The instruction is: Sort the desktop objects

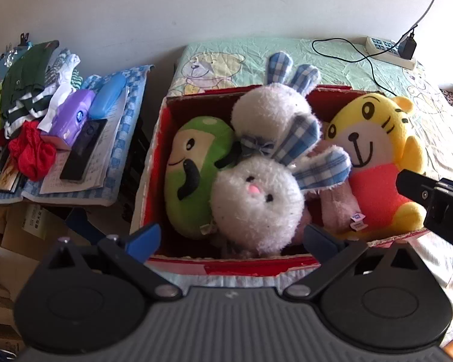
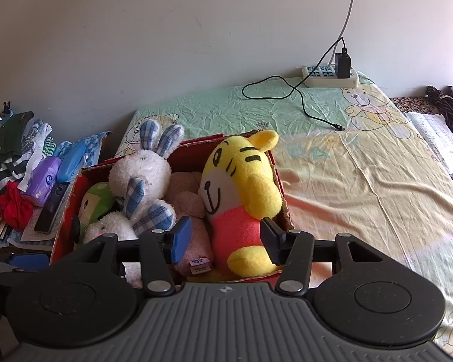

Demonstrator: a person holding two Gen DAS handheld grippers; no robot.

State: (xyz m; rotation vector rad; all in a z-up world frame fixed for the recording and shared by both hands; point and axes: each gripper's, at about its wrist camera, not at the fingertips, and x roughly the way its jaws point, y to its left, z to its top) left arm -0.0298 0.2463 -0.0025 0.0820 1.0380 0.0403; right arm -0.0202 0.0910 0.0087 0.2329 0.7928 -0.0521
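Observation:
A red cardboard box [image 1: 226,264] [image 2: 282,205] sits on the bed, packed with plush toys. In it are a green plush [image 1: 193,178] [image 2: 95,200], two white bunnies with blue checked ears [image 1: 256,205] [image 2: 142,170], a pink plush [image 1: 336,208] [image 2: 185,199] and a yellow tiger in a red shirt [image 1: 374,163] [image 2: 241,187]. My left gripper [image 1: 232,239] hangs wide open over the box's near edge, in front of the lower bunny. My right gripper [image 2: 226,241] [image 1: 407,185] is partly open at the tiger's side, and the tiger's body shows between its fingers without a clear grip.
A side stand on the left carries clothes [image 1: 27,75], a purple tissue pack [image 1: 72,117], a blue case [image 1: 108,95], a black remote [image 1: 84,150] and papers. A power strip [image 2: 330,77] with a black cable lies at the back of the bedsheet [image 2: 362,181]. An open book [image 2: 438,141] lies far right.

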